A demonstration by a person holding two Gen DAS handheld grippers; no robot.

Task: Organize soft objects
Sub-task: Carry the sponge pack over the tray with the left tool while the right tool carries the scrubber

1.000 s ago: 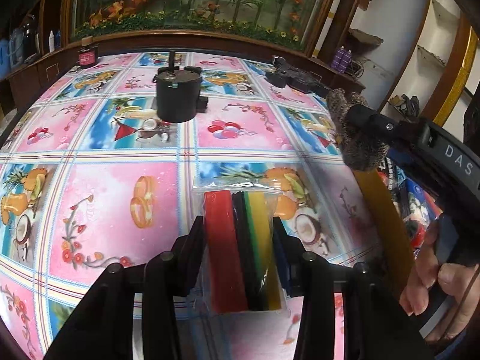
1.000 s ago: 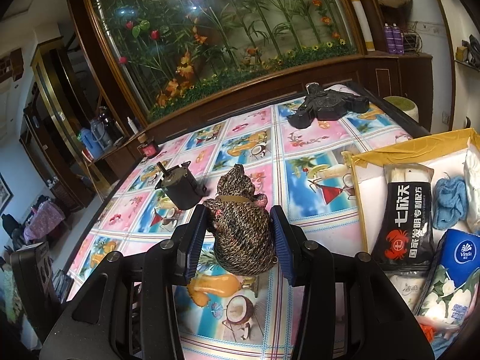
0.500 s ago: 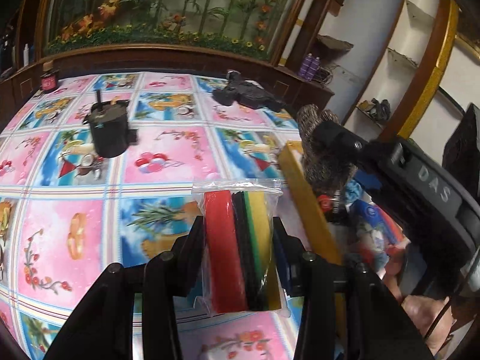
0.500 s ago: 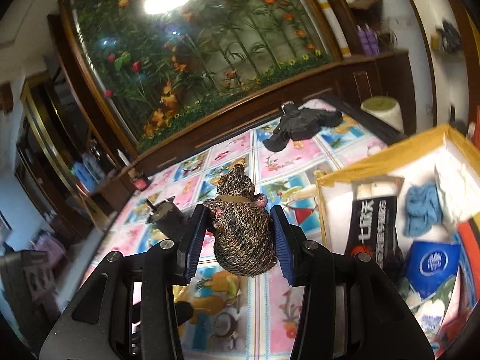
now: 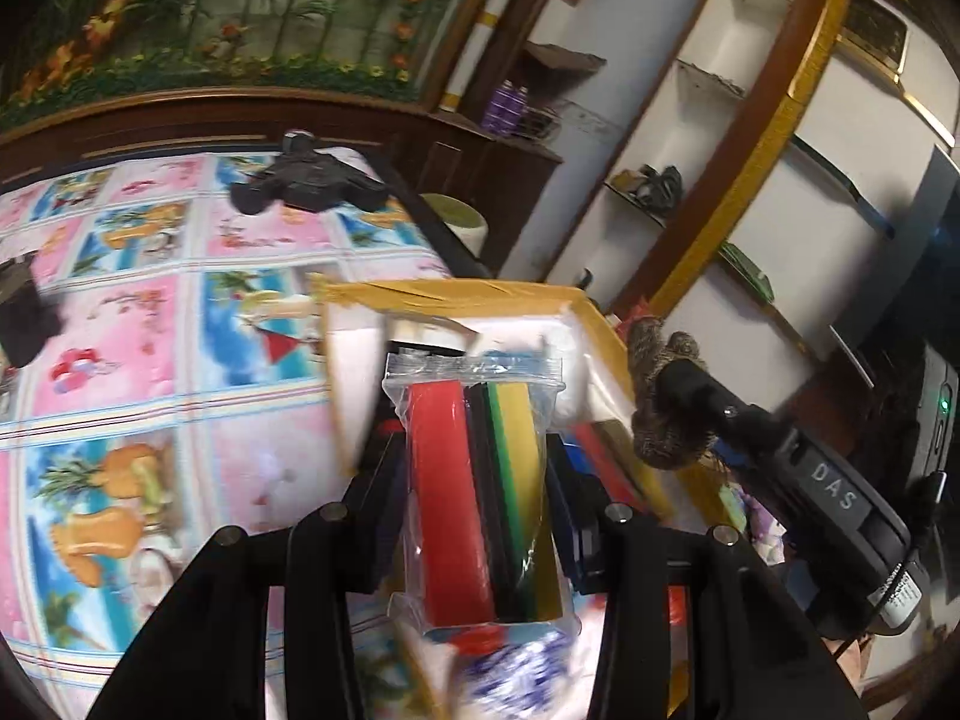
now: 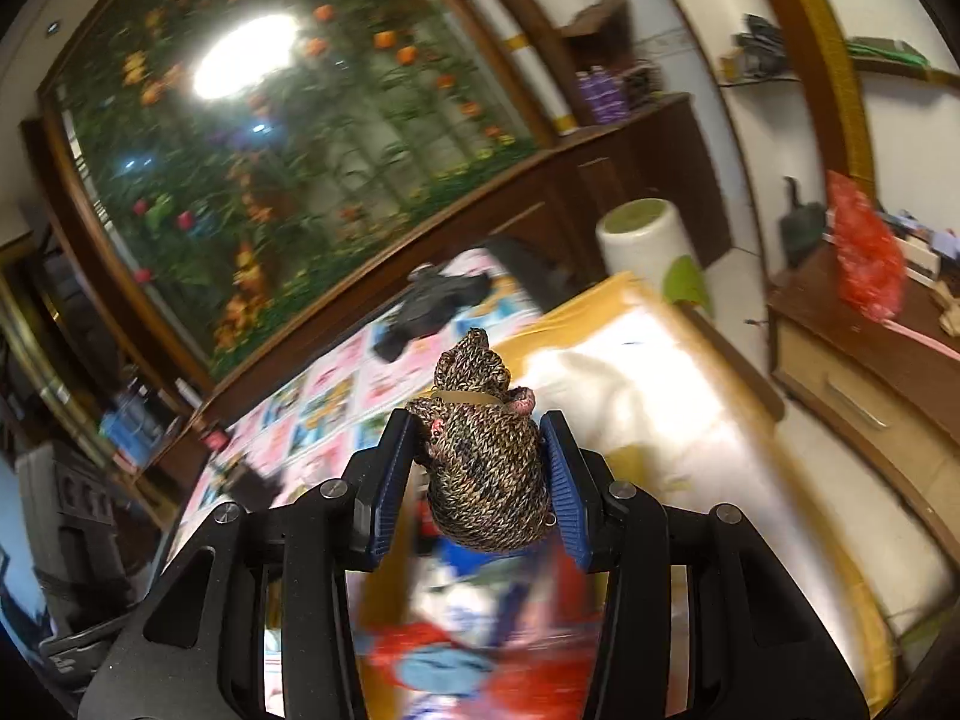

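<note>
My left gripper (image 5: pixel 474 480) is shut on a clear bag of coloured sponges (image 5: pixel 480 498), red, black, green and yellow, held above the yellow-rimmed box (image 5: pixel 444 293). My right gripper (image 6: pixel 480 450) is shut on a brown knitted toy (image 6: pixel 486 468) and holds it over the same box (image 6: pixel 606 294). The knitted toy (image 5: pixel 666 402) and the right gripper also show at the right of the left wrist view. Soft packets lie blurred in the box below both grippers.
The table has a patterned pink and blue cloth (image 5: pixel 150 324). A black device (image 5: pixel 306 180) lies at its far edge and a dark pot (image 5: pixel 21 312) at the left. A white bin (image 6: pixel 648 246) stands beyond the box. Shelves and a wooden cabinet (image 6: pixel 852 372) are to the right.
Both grippers have swung right, from over the tablecloth to above the yellow box, each still holding its object. The dark pot has slid to the left edge of the left view.
</note>
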